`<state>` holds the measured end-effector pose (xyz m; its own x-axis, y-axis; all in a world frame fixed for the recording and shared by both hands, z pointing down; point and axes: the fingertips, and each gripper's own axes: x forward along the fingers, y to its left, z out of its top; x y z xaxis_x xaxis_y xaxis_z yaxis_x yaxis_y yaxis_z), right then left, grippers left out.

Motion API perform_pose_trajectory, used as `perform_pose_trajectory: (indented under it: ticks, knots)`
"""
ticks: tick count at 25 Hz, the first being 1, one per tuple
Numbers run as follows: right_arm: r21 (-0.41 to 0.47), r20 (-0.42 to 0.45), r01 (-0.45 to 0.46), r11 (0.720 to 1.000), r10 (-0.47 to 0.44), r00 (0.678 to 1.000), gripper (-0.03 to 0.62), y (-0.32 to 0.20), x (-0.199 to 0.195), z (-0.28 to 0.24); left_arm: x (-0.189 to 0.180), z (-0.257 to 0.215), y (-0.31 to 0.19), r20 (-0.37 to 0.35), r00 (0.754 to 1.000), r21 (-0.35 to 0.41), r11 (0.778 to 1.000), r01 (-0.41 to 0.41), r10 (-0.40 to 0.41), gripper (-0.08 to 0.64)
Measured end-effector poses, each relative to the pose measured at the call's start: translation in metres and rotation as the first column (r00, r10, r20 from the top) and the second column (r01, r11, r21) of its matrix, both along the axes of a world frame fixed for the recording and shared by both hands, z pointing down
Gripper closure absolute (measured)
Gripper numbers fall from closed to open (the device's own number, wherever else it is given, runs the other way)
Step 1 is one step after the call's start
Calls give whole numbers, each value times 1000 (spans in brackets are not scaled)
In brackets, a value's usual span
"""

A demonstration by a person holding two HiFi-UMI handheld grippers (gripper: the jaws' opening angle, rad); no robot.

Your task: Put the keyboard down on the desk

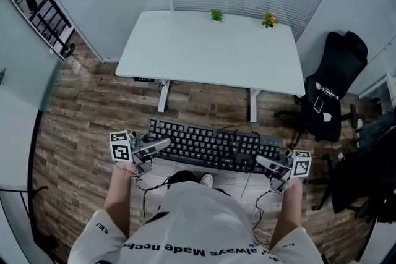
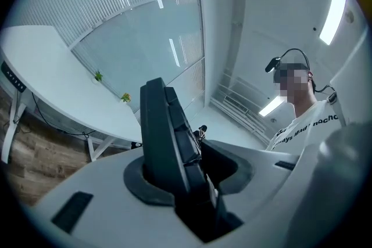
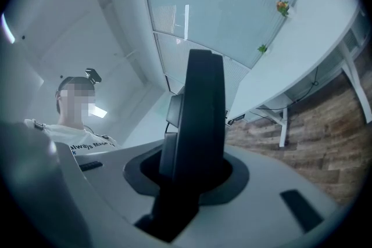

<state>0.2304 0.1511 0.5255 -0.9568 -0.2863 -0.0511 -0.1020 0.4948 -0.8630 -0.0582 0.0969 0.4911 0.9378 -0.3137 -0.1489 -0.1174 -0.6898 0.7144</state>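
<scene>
Head view: the keyboard [image 1: 213, 146] hangs over the wooden floor [image 1: 80, 145], short of the white bench [image 1: 210, 52]. The left hand-held gripper [image 1: 156, 146] is at its left end and the right hand-held gripper [image 1: 267, 162] at its right end.

Left gripper view: the jaws are clamped on the keyboard's edge.

Right gripper view: these jaws are likewise clamped on it. What seem to be small plants [image 3: 282, 7] stand on the bench.
</scene>
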Motion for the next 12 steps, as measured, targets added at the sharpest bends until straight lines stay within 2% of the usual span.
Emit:
perform_pose_trajectory:
  ticks: [12]
  knots:
    - [-28,4,14,1000,-14,1000,469,-81,-1,13,0,14,-75,5,1000,-25,1000,16,-15,397]
